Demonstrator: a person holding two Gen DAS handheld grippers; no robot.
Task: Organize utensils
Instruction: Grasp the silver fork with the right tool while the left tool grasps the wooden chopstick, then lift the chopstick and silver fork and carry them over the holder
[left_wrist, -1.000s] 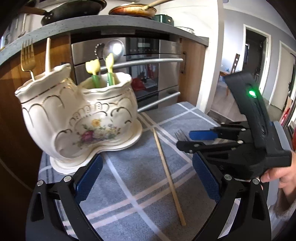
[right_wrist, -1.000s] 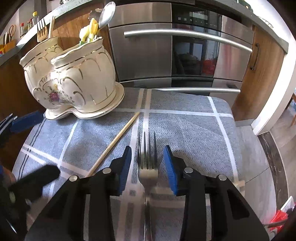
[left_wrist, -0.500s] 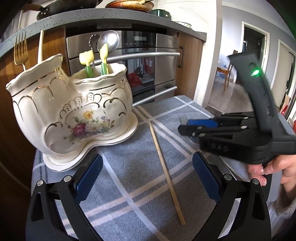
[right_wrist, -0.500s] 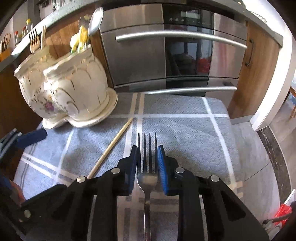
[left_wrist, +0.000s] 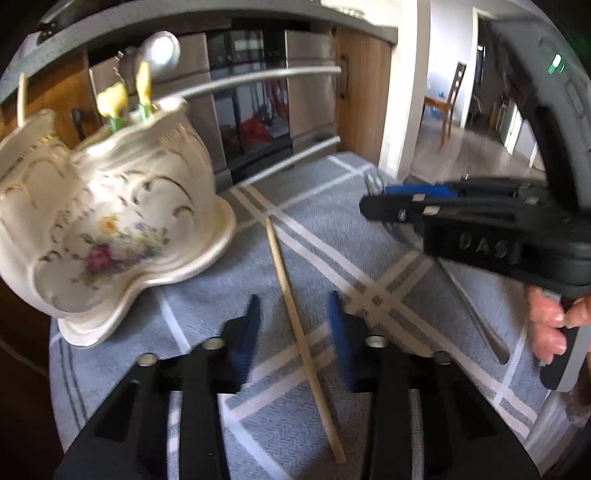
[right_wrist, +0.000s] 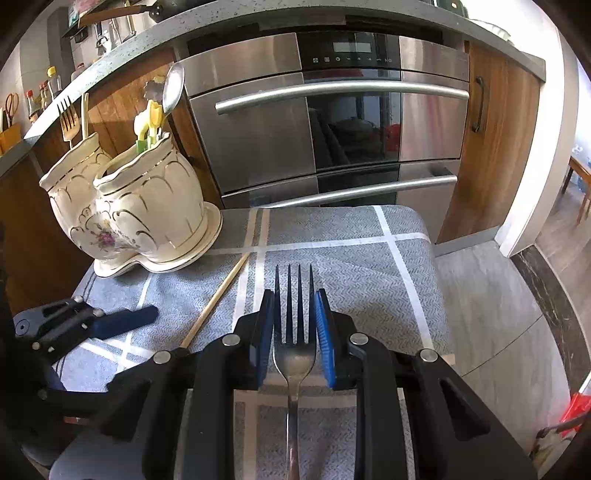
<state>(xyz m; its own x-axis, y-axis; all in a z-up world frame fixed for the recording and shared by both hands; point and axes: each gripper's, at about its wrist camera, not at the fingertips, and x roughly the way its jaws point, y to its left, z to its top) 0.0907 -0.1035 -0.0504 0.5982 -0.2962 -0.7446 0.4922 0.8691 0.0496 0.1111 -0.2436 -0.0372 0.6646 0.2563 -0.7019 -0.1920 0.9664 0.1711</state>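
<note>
My right gripper (right_wrist: 294, 314) is shut on a silver fork (right_wrist: 294, 354), tines pointing forward, held a little above the grey checked cloth (right_wrist: 351, 258). It also shows in the left wrist view (left_wrist: 373, 199), with the fork handle (left_wrist: 476, 317) hanging below it. My left gripper (left_wrist: 293, 325) is open, its blue pads on either side of a wooden chopstick (left_wrist: 299, 325) that lies on the cloth. A cream floral two-pot holder (right_wrist: 129, 214) stands at the back left, holding a gold fork, a chopstick, a spoon and yellow-green utensils.
A steel oven (right_wrist: 332, 129) with bar handles stands right behind the table. Wooden cabinets flank it. The cloth's right edge drops to a tiled floor (right_wrist: 498, 314). The left gripper (right_wrist: 122, 319) shows low at the left of the right wrist view.
My right gripper has closed on the fork and lifted it. My left gripper has moved down and right over the chopstick, and its jaws have narrowed around it.
</note>
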